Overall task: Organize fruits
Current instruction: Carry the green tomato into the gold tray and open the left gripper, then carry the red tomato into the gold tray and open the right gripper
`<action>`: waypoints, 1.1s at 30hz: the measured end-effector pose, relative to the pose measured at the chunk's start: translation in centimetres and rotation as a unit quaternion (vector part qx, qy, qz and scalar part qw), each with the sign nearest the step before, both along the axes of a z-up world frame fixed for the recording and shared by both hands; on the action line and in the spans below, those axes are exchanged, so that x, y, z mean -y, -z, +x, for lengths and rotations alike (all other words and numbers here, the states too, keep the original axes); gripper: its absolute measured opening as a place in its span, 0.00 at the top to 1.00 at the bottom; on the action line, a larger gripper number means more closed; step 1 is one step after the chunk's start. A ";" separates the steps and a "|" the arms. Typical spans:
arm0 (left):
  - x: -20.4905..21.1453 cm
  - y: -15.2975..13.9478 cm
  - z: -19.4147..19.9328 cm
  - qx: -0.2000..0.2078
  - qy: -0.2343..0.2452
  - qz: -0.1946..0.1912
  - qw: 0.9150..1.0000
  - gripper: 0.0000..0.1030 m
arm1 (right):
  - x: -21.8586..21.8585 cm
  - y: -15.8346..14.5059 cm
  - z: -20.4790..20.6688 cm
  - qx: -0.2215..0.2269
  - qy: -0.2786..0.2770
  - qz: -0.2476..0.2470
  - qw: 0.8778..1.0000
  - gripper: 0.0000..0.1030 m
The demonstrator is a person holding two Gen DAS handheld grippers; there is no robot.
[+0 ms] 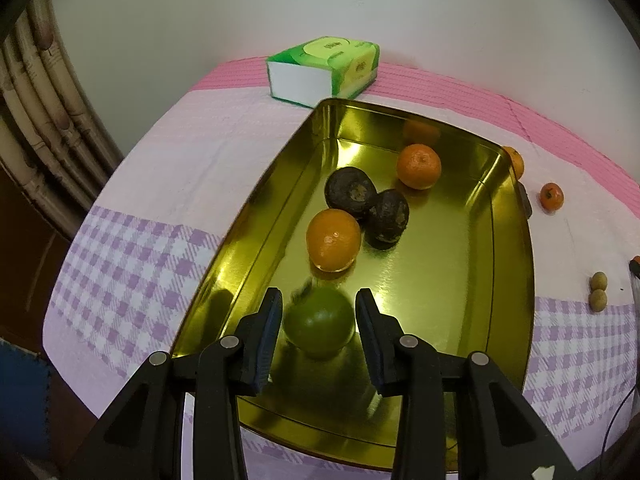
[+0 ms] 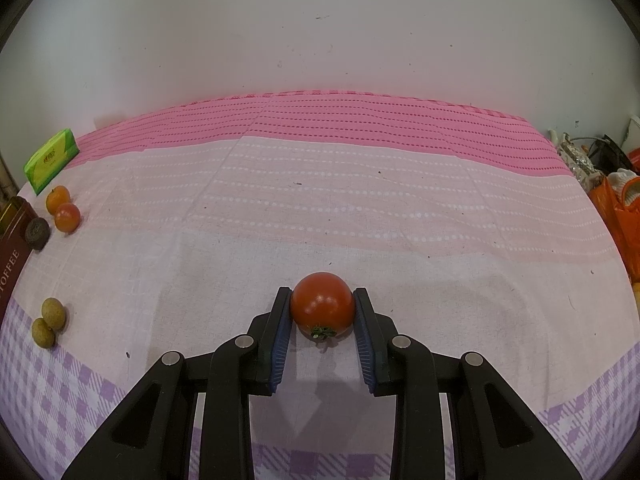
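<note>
A gold tin (image 1: 256,208) holds two oranges (image 1: 333,240), two dark fruits (image 1: 351,192) and a green fruit (image 1: 320,322). My left gripper (image 1: 318,300) hangs over the tin's near end. The green fruit is blurred between its fingers, and thin gaps show at both pads. In the right wrist view my right gripper (image 2: 322,300) is shut on a red tomato (image 2: 322,302), stem toward me, just above the cloth. More fruit lies loose on the cloth by the tin: an orange (image 2: 58,199), a small tangerine (image 2: 67,217), a dark fruit (image 2: 37,233) and two longans (image 2: 48,320).
A green tissue pack (image 1: 324,68) sits behind the tin near the wall. Pipes (image 1: 36,100) run down the left side past the table edge. An orange bag and clutter (image 2: 616,200) stand at the table's right end. Pink and checked cloth (image 2: 360,200) covers the table.
</note>
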State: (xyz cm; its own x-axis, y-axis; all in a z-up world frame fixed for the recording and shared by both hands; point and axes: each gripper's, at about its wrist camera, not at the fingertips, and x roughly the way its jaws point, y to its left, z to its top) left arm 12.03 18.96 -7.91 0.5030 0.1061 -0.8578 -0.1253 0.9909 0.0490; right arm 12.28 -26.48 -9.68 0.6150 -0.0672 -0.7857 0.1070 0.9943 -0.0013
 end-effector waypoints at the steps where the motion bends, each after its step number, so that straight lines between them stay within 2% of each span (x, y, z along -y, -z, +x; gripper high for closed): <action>1: 0.0 -0.1 0.0 0.001 0.000 0.003 1.000 0.66 | 0.0 0.0 0.0 0.000 0.000 0.000 1.000 0.70; 4: 0.0 -0.2 0.0 0.003 -0.002 0.008 1.000 0.65 | 0.1 0.0 0.0 0.000 0.000 -0.002 1.000 0.70; 6: 0.0 -0.2 0.0 0.000 -0.004 0.015 1.000 0.58 | 0.0 0.0 0.0 0.000 0.000 -0.001 1.000 0.70; 12: -0.2 -0.8 -0.1 0.008 -0.013 0.029 0.999 0.46 | -0.1 0.0 0.0 0.001 -0.005 -0.005 1.000 0.70; 17: -0.9 -1.2 -0.2 0.011 -0.025 0.032 0.999 0.41 | -0.4 -0.3 -0.4 0.003 -0.005 0.001 1.000 0.70; 28: -1.1 -1.8 -0.5 0.020 -0.029 0.036 0.999 0.41 | -1.6 -2.6 -2.3 0.034 -0.019 0.038 0.999 0.70; 33: -1.4 -2.2 -0.5 0.021 -0.037 0.040 0.998 0.41 | -5.0 -4.3 -3.0 0.044 -0.062 0.052 0.996 0.70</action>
State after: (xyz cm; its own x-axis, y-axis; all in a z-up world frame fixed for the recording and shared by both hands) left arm 11.51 20.37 -5.71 0.5263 0.2117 -0.8235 -0.2013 0.9720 0.1212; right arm 9.31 -21.52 -5.40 0.6806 0.0933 -0.7267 -0.0225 0.9941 0.1065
